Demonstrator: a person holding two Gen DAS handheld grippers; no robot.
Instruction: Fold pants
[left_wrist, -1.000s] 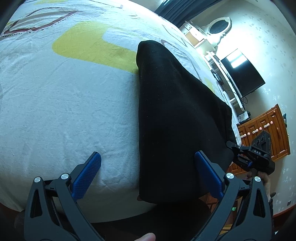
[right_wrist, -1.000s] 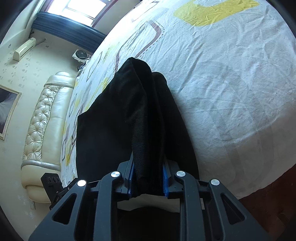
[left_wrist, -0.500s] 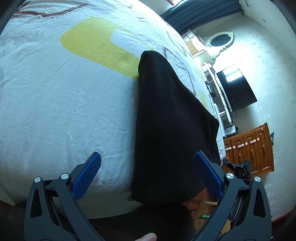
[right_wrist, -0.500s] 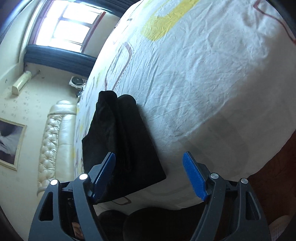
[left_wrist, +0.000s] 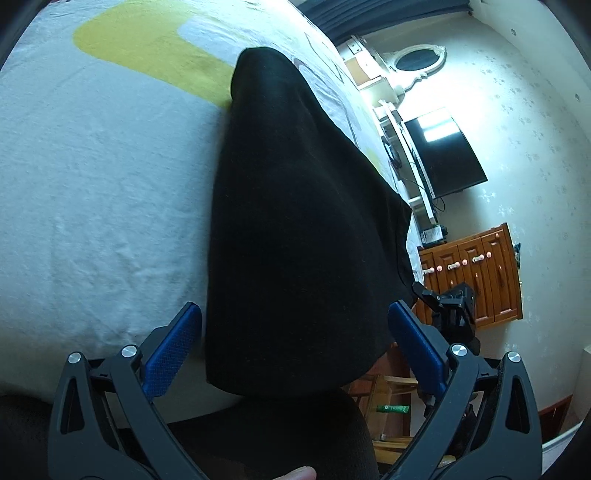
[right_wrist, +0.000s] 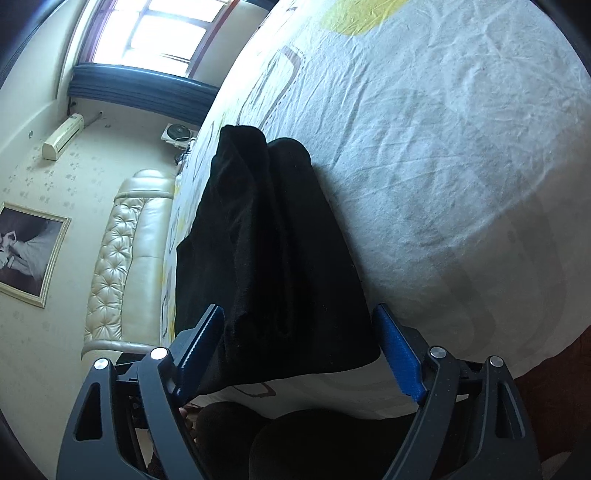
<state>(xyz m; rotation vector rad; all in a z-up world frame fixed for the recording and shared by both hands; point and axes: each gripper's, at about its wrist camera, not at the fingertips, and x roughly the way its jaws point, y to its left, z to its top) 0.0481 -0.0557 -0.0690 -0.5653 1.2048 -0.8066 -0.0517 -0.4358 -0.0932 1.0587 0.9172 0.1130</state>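
Note:
The black pants (left_wrist: 295, 221) lie folded lengthwise on the white bed sheet (left_wrist: 92, 184), their near end hanging a little over the bed's front edge. My left gripper (left_wrist: 295, 343) is open, its blue pads either side of the near end without touching it. In the right wrist view the pants (right_wrist: 273, 258) show raised folds along the top. My right gripper (right_wrist: 299, 350) is open and empty, its pads straddling the near end. The right gripper also shows in the left wrist view (left_wrist: 452, 302), beside the pants' right corner.
The sheet has yellow patches (left_wrist: 147, 48) and brown line patterns (right_wrist: 280, 85). A wall TV (left_wrist: 443, 151) and a wooden cabinet (left_wrist: 476, 273) stand to the right of the bed. A padded cream headboard (right_wrist: 122, 251) and a window (right_wrist: 155, 33) lie to the left.
My right gripper was shut on the pants' near end one second ago; it opened, let go and drew back. The pants now rest on the bed. My left gripper stayed open and moved closer.

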